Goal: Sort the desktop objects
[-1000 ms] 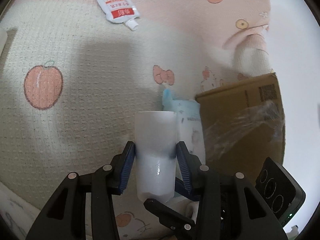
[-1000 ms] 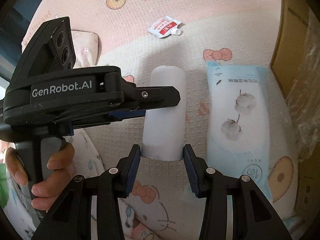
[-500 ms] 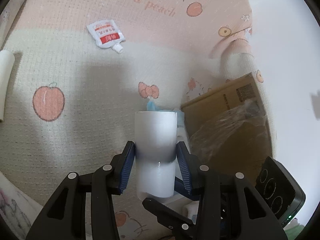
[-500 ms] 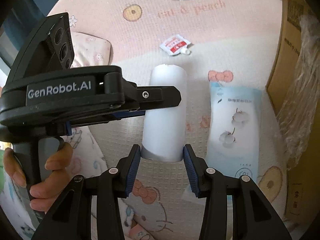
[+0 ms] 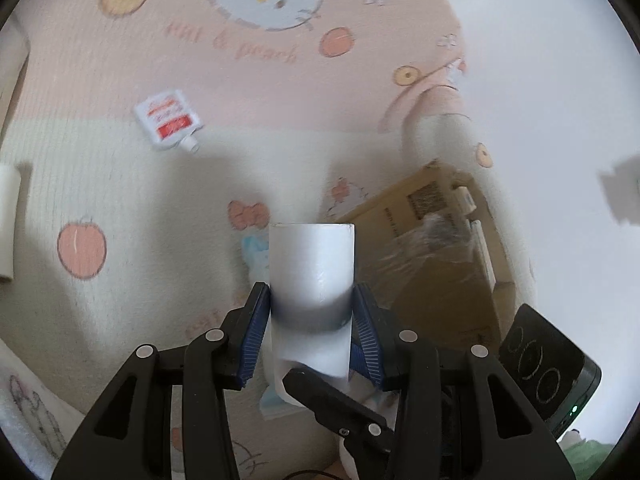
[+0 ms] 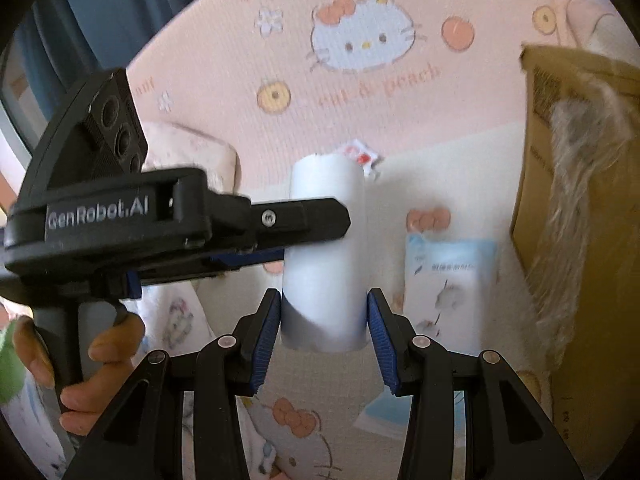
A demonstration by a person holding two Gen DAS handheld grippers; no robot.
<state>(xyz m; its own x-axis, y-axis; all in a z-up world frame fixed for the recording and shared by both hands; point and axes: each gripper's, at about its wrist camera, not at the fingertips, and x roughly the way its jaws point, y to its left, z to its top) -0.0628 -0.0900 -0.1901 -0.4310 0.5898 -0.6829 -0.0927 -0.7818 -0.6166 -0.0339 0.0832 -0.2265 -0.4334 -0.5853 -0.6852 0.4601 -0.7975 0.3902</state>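
Note:
A white roll [image 5: 312,272] is held in the air over a Hello Kitty blanket. My left gripper [image 5: 312,320] is shut on it. In the right wrist view the roll [image 6: 326,264] stands between the blue pads of my right gripper [image 6: 323,328], which is shut on its lower end. The left gripper [image 6: 304,222] reaches across from the left and clamps the roll's middle. A light blue cotton-pad pack [image 6: 450,292] lies flat on the blanket to the right. A small red-and-white spout pouch [image 5: 170,120] lies further back.
A brown cardboard box [image 5: 440,248] with a clear plastic bag in it stands at the right; it also shows in the right wrist view [image 6: 560,208]. Another white roll [image 5: 8,224] lies at the far left edge. A white wall is beyond the blanket.
Both grippers have lifted the roll higher above the blanket; the pack, pouch and box look smaller and further away, and more of the blanket's far end shows.

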